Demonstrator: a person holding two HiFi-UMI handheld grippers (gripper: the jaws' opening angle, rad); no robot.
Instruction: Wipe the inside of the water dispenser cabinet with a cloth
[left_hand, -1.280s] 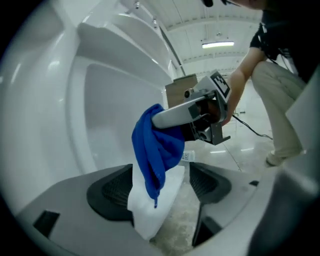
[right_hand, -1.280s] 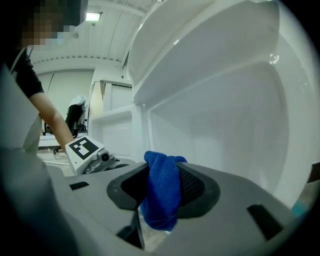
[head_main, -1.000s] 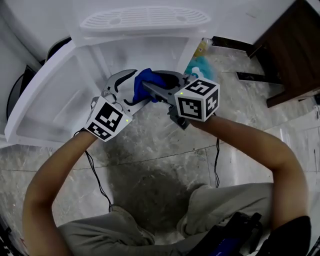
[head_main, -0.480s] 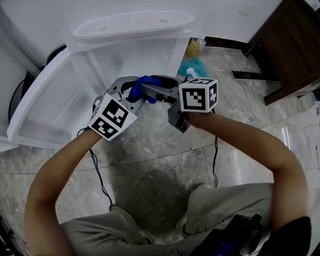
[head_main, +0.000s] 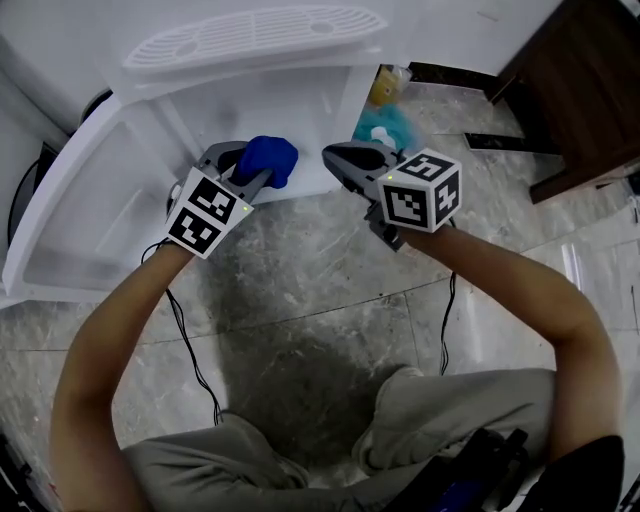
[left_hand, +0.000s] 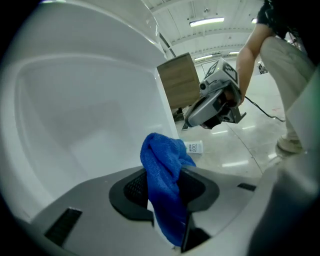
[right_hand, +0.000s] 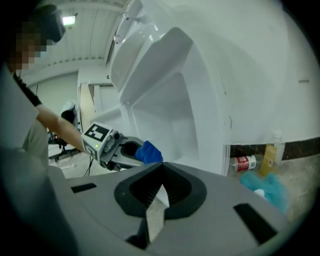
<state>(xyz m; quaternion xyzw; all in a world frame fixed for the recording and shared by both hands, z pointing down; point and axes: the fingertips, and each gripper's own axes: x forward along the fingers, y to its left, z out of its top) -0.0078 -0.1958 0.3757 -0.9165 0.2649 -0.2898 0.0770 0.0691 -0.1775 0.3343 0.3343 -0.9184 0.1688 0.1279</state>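
The blue cloth (head_main: 268, 158) is bunched up between the fingers of the left gripper (head_main: 255, 172). These fingers have just been closing, and now they squeeze the cloth, which sticks out past their tips in a soft lump. In the left gripper view the cloth (left_hand: 161, 175) hangs down the middle, with a dark pad on each side of it. The cloth is at the open front of the white water dispenser cabinet (head_main: 300, 105), low down by its bottom edge. I cannot tell if it touches the white wall. The right gripper (head_main: 335, 158) is just beside it, on the right, and apart from the cloth. Its fingers have just shut tight together, and there is nothing between them. The cabinet door (head_main: 60, 215) is swung open to the left. Everything is down on a grey stone floor (head_main: 320, 300). The person bends over it, with both arms reaching forward and knees in grey trousers (head_main: 430, 400) below. Beside the cabinet on the right lie a yellow bottle (head_main: 385, 88) and a light blue bundle (head_main: 388, 128). A dark wooden cupboard (head_main: 580, 90) stands farther right.
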